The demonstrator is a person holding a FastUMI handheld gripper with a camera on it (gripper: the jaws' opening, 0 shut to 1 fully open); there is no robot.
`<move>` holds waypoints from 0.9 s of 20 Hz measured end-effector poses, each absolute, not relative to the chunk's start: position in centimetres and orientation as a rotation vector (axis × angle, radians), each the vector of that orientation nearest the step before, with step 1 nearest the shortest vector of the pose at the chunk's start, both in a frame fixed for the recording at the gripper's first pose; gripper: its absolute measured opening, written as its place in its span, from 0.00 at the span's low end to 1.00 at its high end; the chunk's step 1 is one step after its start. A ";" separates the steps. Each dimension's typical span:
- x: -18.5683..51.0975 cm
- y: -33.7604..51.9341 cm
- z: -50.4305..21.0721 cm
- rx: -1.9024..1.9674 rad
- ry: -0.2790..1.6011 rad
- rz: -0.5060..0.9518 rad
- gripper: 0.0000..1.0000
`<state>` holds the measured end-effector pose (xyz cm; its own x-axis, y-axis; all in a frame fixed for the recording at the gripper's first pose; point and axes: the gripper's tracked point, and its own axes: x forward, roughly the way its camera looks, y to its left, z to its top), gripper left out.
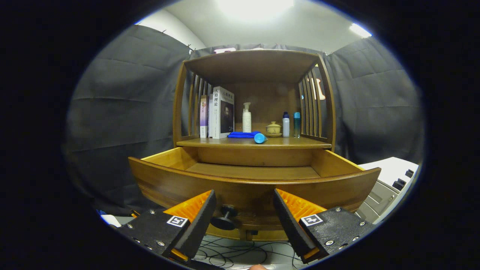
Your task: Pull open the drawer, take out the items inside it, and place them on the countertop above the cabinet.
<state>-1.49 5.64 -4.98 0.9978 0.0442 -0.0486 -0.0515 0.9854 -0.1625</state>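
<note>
The wooden drawer [255, 183] stands pulled out of the cabinet, and the part of its floor that I see is bare wood. Its dark round knob [225, 218] sits between my fingers, nearer the left one. My gripper [244, 213] is open just in front of the drawer's curved front, touching nothing. On the countertop [300, 143] above the drawer lie a folded blue cloth [242, 134] and a light blue cylinder [260, 138] on its side.
The shelf also holds upright books [219, 112], a white pump bottle [246, 118], a small lidded cup [273, 128] and two slim bottles [291, 125]. A white machine [390, 183] stands right of the drawer. Cables [240, 253] lie on the floor below.
</note>
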 end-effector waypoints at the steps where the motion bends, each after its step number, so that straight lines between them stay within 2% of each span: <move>1: -1.4 5.6 -5.5 -0.173 0.046 0.041 0.94; 18: -0.8 6.4 -7.6 -0.186 0.060 0.010 0.96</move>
